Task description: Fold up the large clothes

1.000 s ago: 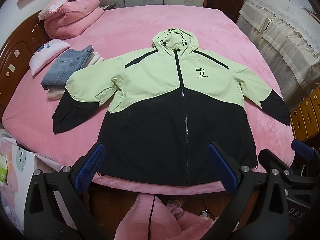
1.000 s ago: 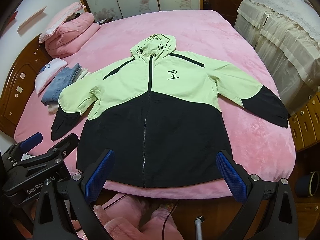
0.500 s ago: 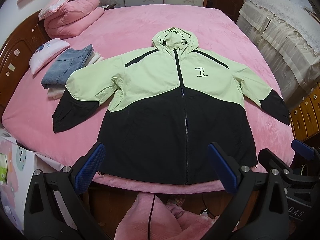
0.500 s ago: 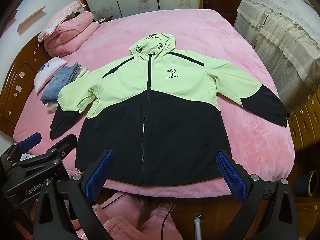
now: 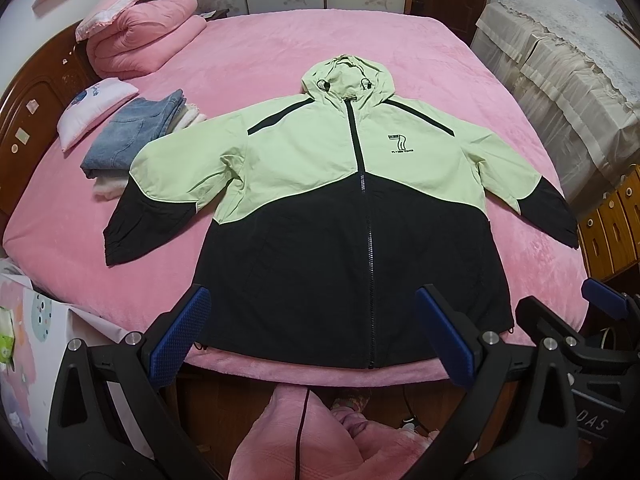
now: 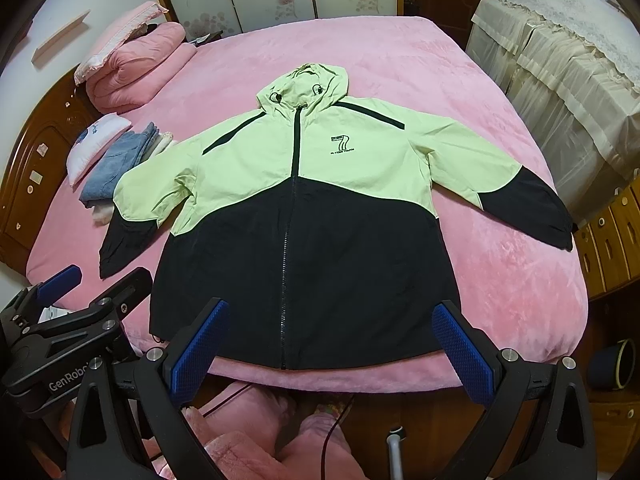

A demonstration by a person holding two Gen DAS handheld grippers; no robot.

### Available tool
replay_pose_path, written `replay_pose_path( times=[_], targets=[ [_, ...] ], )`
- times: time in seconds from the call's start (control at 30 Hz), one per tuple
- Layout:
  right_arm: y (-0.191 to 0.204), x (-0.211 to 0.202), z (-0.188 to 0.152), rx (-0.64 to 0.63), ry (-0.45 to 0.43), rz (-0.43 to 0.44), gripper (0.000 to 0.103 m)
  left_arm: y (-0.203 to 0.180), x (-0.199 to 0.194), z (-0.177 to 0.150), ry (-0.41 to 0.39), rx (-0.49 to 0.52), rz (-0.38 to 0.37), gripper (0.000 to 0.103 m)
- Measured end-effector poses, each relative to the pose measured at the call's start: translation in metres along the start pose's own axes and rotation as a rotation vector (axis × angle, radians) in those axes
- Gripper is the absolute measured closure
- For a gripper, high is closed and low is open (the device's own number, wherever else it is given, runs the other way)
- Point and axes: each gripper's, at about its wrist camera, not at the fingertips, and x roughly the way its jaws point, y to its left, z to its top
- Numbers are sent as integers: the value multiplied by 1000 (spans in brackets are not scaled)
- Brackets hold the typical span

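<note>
Left gripper (image 5: pixel 316 330): held level in front of the near edge of the bed, jaws spread wide with nothing between them; its blue ribbed pads (image 5: pixel 180 336) frame the black hem of the jacket without touching it.
Right gripper (image 6: pixel 332 348): held at much the same height just beside the left one, jaws likewise wide apart and empty, blue pads (image 6: pixel 464 352) pointing up the bed.
Each seen from the other: the right gripper's black body shows at the right edge of the left wrist view, the left gripper's body at the lower left of the right wrist view.
Writing on the grippers: "GenRobo" and further cut-off letters in white on the left gripper's body; "DAS" on the right one's body, the rest out of frame.
Jacket (image 5: pixel 352 216): lies face up and unfolded on the bed, zipped shut, hood away from the grippers, hem at the near edge, both sleeves spread out to the sides; pale green above, black below and at the cuffs.
Chest logo (image 6: pixel 342 145): a large striped "7" with a line of small capitals under it ending in "YOUTH"; the first word is too small to read.
Bed (image 5: pixel 280 60): covered in plush pink.
Folded jeans (image 5: pixel 136 136): stacked on pale folded cloth near the jacket's left-hand sleeve.
Small pillow (image 5: pixel 94 108): white, beside the jeans, against the dark wooden headboard (image 5: pixel 36 100).
Rolled pink quilt (image 5: pixel 148 40): at the far left corner.
Pink-clad legs (image 5: pixel 304 436): below the grippers, at the foot of the bed.
</note>
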Motion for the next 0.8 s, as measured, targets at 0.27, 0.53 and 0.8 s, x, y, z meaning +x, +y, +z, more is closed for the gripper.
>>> replay_pose_path(
  times=[0.27,0.53,0.8],
  targets=[
    [0,0,-1,-1,-1,-2,0,0,0,0,1,0,-2,2],
    [-2,0,-2,-2,-2,-5,0,0,0,-1,4,-4,-7,2],
    [-8,-1,-4,-5,-10,-7,0,0,-1,-6,5,-3,-18,2]
  ],
)
